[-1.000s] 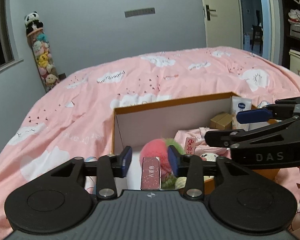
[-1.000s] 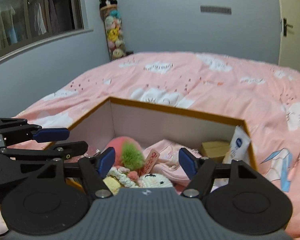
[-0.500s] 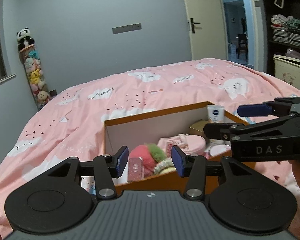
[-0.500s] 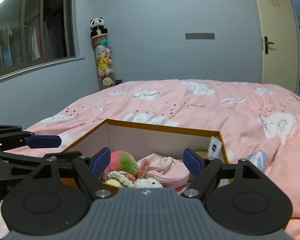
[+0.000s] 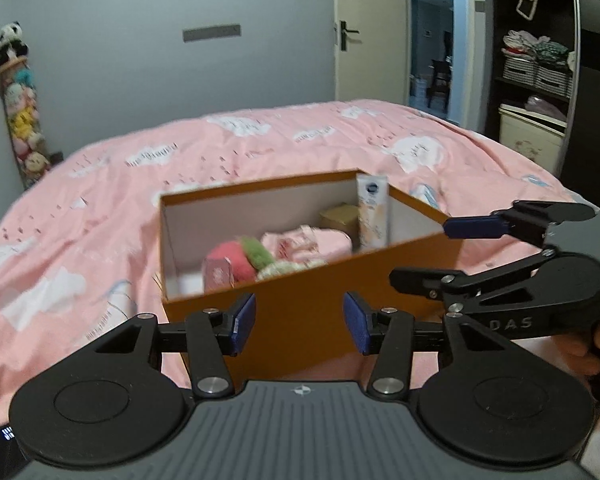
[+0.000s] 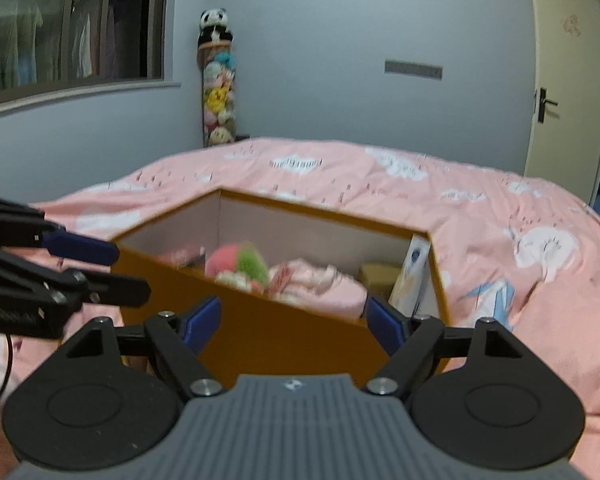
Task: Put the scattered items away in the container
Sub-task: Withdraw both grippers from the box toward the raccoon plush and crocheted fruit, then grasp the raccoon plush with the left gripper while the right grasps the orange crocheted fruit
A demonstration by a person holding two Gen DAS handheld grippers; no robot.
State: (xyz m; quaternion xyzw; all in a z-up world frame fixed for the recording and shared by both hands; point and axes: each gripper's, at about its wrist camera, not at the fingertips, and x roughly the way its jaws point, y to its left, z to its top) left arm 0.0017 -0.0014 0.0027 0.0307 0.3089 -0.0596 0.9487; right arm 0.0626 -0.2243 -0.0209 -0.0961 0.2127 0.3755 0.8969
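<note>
On the near side of the pink bedspread (image 5: 112, 208) sits the orange box (image 5: 300, 300), the container for this task, and both tools hover just short of its near wall. The left gripper (image 5: 299, 323) has its blue pads apart with nothing between them; the right gripper (image 6: 293, 322) stands wider apart, also empty.

Inside the box lie a pink-and-green plush ball (image 5: 236, 254), a small dark-pink packet (image 5: 217, 274) at the near left, folded pink cloth (image 6: 320, 280) in the middle, a tan carton (image 5: 340, 216) at the far right, and a white tube (image 5: 373, 210) leaning upright in the far right corner. A crocheted pale toy (image 6: 236, 279) lies next to the ball, though blur hides its detail.

No loose item shows on the quilt in either view, so the tidying looks close to finished, and the step in hand reads as backing both tools clear of the box. To do that well, draw each one straight back and a little up, so no pad clips the cardboard rim and drags the light box across the soft cover. Keep the two tools apart from each other; in the left view the right tool's fingers reach close to the box's right corner. Then sweep the eye over the near quilt edges, which the tool bodies hide, before calling the job done.
</note>
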